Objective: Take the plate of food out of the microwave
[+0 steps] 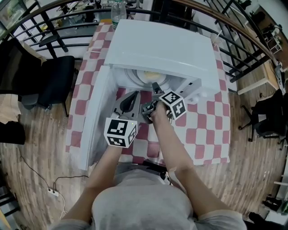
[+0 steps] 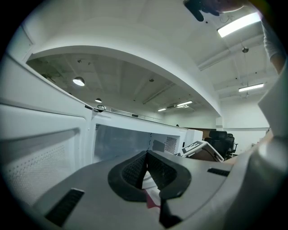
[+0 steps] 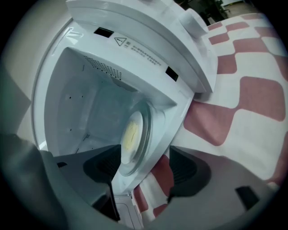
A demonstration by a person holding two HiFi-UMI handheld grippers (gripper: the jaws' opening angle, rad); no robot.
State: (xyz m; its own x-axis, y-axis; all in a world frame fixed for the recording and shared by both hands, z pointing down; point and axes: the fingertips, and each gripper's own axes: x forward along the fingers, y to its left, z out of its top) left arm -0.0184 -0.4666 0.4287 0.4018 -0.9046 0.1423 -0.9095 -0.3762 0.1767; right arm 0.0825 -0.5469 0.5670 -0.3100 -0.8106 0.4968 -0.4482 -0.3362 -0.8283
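The white microwave (image 1: 157, 49) stands open on the checked table, its door (image 1: 96, 112) swung out to the left. Inside lies a pale plate (image 1: 150, 76) with yellow food (image 3: 130, 134) on it. My right gripper (image 1: 155, 87) reaches toward the opening just in front of the plate. In the right gripper view its jaws (image 3: 145, 166) stand wide open, with the plate's (image 3: 137, 143) near rim and the microwave's front sill seen between them, untouched. My left gripper (image 1: 130, 101) hovers lower left of the opening beside the door, and in its own view the left gripper (image 2: 145, 157) is shut and holds nothing.
A red-and-white checked cloth (image 1: 202, 130) covers the table. A plastic bottle (image 1: 118, 11) stands behind the microwave. A black chair (image 1: 54, 81) sits left of the table, and a dark railing curves round the back. The open door (image 2: 40, 148) walls off the left side.
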